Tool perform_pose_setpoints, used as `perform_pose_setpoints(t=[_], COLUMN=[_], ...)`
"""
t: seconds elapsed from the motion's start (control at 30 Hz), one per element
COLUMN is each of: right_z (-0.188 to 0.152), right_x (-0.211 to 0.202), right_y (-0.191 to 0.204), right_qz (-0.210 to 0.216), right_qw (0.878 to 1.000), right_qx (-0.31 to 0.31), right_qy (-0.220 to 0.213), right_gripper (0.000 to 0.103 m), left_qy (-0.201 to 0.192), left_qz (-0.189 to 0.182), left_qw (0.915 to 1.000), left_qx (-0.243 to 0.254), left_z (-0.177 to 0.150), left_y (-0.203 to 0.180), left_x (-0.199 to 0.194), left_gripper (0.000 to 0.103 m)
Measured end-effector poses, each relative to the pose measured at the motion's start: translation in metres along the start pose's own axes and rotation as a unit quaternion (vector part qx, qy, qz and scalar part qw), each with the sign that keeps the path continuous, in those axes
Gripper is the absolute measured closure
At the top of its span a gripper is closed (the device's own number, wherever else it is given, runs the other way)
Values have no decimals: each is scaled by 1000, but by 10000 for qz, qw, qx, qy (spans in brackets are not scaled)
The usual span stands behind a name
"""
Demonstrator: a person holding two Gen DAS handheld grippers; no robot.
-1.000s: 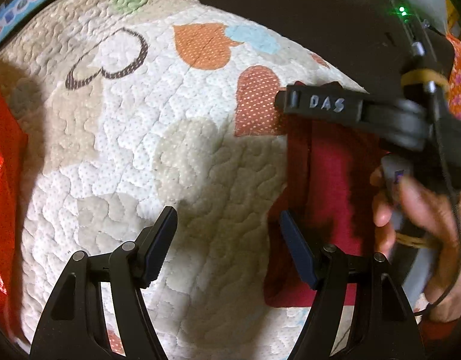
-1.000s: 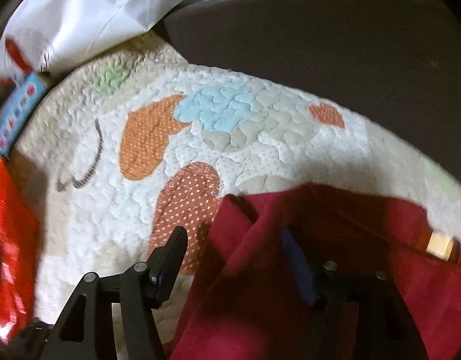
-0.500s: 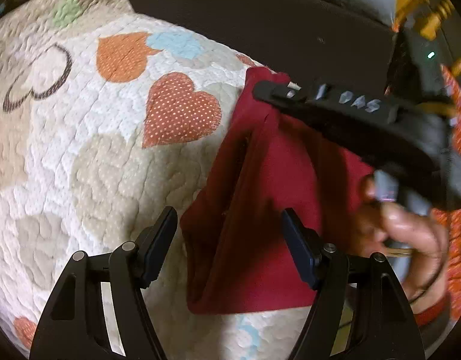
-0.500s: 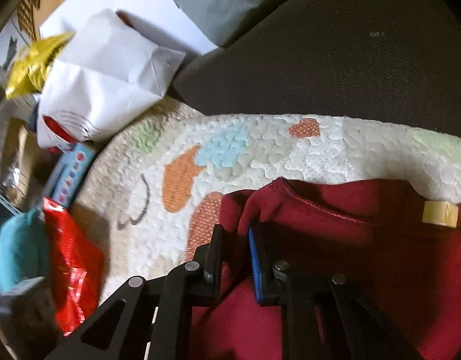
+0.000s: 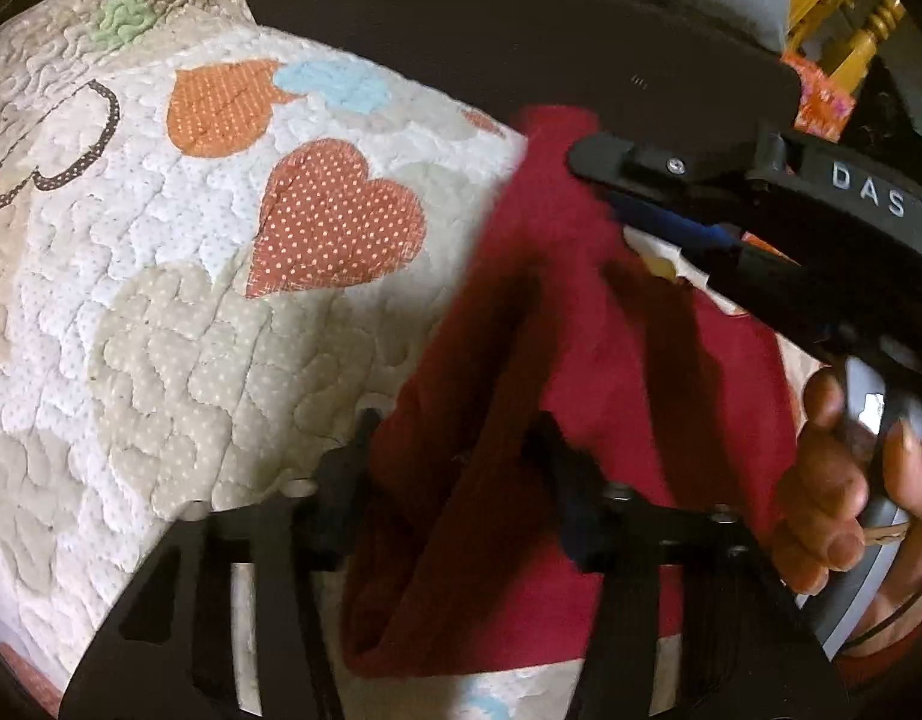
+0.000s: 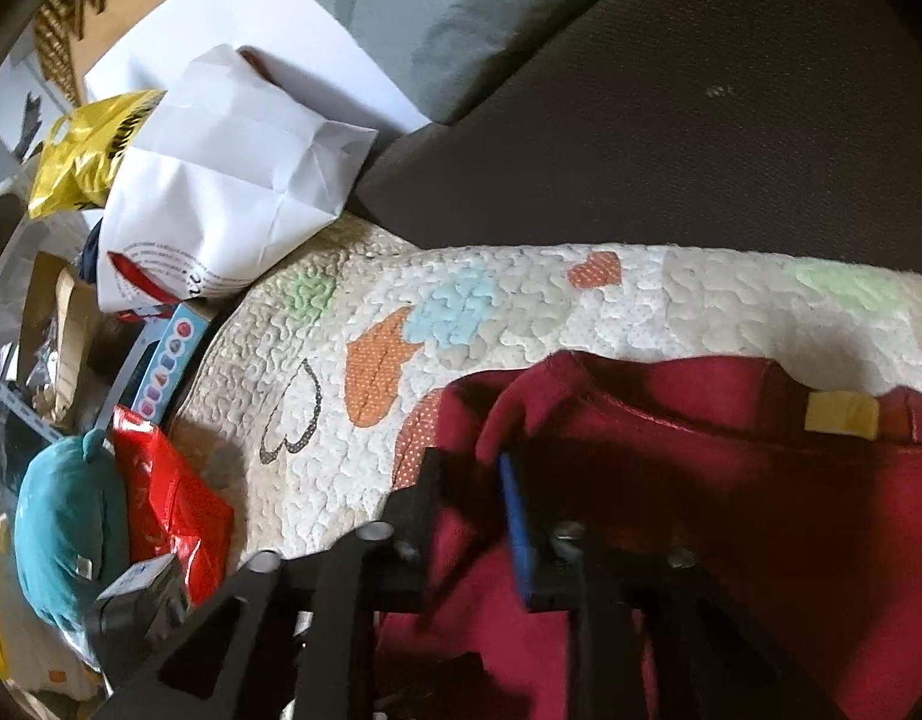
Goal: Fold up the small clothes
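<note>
**Both grippers working one edge of the garment**

We are looking at the small dark red cloth garment (image 5: 611,372) lying on the quilted white bedcover with heart patches (image 5: 179,312), its long axis running away from us. Our left gripper (image 5: 455,450) is closing on the near left fold, fabric between its jaws. Our right gripper (image 6: 470,480) is easing apart at the far corner, cloth still between its jaws. We judge the left is nearer the loose edge, so the coming fold is turning on it.
</note>
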State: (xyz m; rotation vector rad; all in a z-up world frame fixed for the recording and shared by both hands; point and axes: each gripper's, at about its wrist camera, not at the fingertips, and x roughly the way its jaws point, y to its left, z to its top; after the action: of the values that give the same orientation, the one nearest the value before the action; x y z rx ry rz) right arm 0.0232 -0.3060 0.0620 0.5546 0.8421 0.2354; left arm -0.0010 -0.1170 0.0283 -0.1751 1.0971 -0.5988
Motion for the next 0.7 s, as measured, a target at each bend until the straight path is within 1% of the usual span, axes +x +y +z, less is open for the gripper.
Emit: perform_pose_setpoints(t=[0.03, 0.07, 0.13, 0.23, 0.3, 0.4, 0.43, 0.5, 0.53, 0.6, 0.63, 0.67, 0.7], right_z=[0, 0, 0, 1, 0, -3, -4, -7, -8, -10, -11, -12, -12], right_x=[-2, -4, -4, 8, 24, 49, 55, 66, 70, 71, 70, 64, 57], right_y=[2, 4, 13, 30, 40, 43, 43, 47, 47, 42, 40, 37, 33], right_qz=[-55, -55, -44, -418, -658, -935, -992, -1138, -1196, -1291, -1294, -1215, -1083], right_qw=[10000, 10000, 9999, 9973, 9930, 9848, 9826, 9762, 9739, 9712, 9714, 9744, 9786], right_qx=[39, 66, 30, -296, -491, -631, -655, -931, -1044, -1176, -1208, -1201, -1125], right_qy=[5, 14, 135, 525, 844, 1324, 1425, 1591, 1624, 1618, 1580, 1462, 1338], right_gripper=[52, 48, 47, 46, 46, 46, 46, 47, 48, 67, 71, 81, 87], left_qy=[-40, -68, -110, -203, -231, -242, -228, -180, -168, -174, -178, -180, -182], left_qz=[-15, -51, -145, -155, -211, -228, -215, -236, -249, -261, -285, -302, -330], left_qw=[10000, 9999, 9997, 9996, 9995, 9994, 9995, 9996, 9995, 9995, 9994, 9994, 9993], left_qx=[-45, -94, -172, -71, -51, 52, 43, -21, -28, -13, 9, 31, 54], left_z=[-2, -2, -5, -7, -11, -15, -15, -16, -15, -16, -16, -16, -21], left_y=[0, 1, 2, -4, -6, -11, -11, -9, -10, -11, -12, -14, -17], left_x=[-3, -6, -10, -16, -21, -24, -24, -22, -22, -24, -25, -26, -32], left_gripper=[68, 69, 70, 70, 70, 70, 74, 74, 74, 74, 74, 74, 74])
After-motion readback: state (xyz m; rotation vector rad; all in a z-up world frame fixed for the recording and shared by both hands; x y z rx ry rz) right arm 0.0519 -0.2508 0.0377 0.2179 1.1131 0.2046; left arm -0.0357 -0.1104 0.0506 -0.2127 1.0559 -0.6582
